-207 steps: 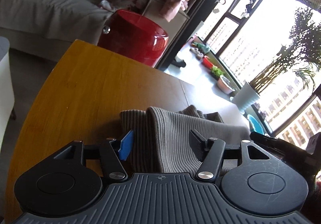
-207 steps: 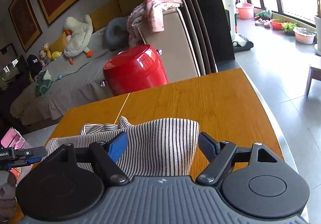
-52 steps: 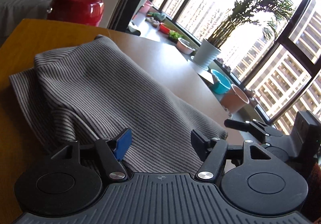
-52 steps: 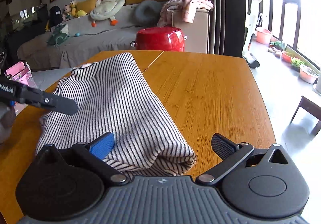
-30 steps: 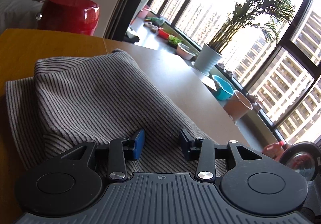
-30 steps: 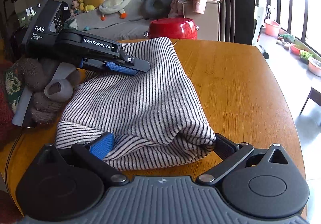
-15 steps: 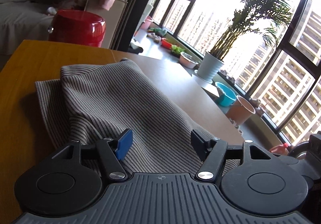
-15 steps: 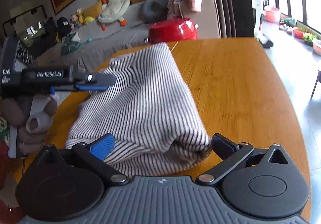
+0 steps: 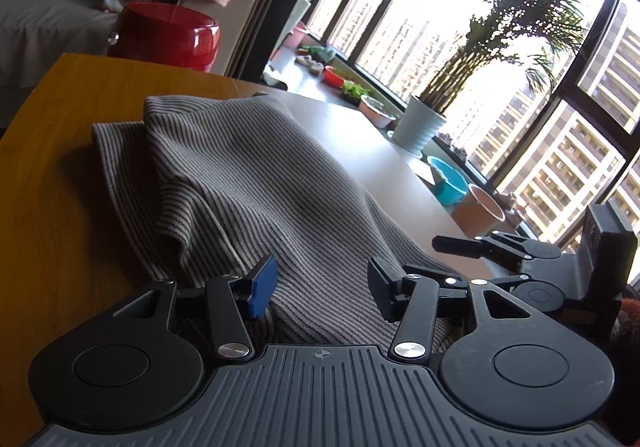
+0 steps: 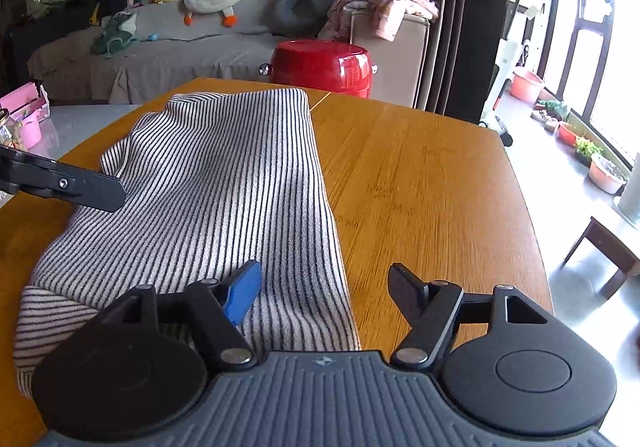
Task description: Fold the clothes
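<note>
Striped garment is lying folded into a long bundle on the wooden desk, running away from both grippers toward the red stool beyond the far edge. Right gripper is hovering over the near right corner with its jaws spread wide, holding nothing – the blue pad is sitting above the cloth, the black one over bare wood. Left gripper is hanging over the near end too, jaws wide apart and empty.

Trouble, as I judge it, is waiting in those stacked layers: a bite that is catching only the top ply would be peeling the fold open instead of carrying it. In the left view the cloth is humping up rather than lying flat – so dragging it could be skewing the edges. With 2 grippers working so close together, their fingers could also be colliding.
</note>
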### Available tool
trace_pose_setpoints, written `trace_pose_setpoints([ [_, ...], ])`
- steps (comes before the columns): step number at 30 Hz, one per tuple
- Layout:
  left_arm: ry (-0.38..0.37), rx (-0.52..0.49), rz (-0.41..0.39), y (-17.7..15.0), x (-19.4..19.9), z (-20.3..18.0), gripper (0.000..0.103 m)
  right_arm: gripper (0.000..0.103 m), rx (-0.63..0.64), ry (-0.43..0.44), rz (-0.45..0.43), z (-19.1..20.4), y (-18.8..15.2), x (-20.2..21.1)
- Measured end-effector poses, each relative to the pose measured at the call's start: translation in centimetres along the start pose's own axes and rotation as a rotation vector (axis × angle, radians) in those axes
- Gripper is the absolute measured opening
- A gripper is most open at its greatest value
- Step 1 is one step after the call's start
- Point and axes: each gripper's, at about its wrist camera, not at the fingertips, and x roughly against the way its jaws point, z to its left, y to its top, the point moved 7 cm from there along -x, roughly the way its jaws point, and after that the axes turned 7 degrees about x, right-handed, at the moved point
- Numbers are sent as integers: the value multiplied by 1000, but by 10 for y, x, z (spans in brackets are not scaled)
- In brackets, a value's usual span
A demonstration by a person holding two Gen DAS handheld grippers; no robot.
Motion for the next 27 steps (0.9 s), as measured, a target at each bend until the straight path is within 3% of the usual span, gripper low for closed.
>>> trace_pose_setpoints([
  [6,8,-36,-4,7,-15,0,53,71,-37,-2,2,3,-18,15],
  [11,19,-42,-7,8,-17,-2,49,75,51,-9,-27,19,-20,34],
  [14,20,-51,-15,5,-11,-3,51,86,136,-12,-107,25,-8,54],
  [19,10,-50,-34,4,-1,-3,64,100,180,103,-257,49,13,81],
  [22,14,-59,-51,4,7,-3,68,102,205,168,-200,70,10,65],
  [25,24,-74,-71,3,18,-2,72,102,220,198,-69,84,-7,38],
  [27,25,-81,-85,1,27,-1,73,103,157,225,-49,82,-13,29],
])
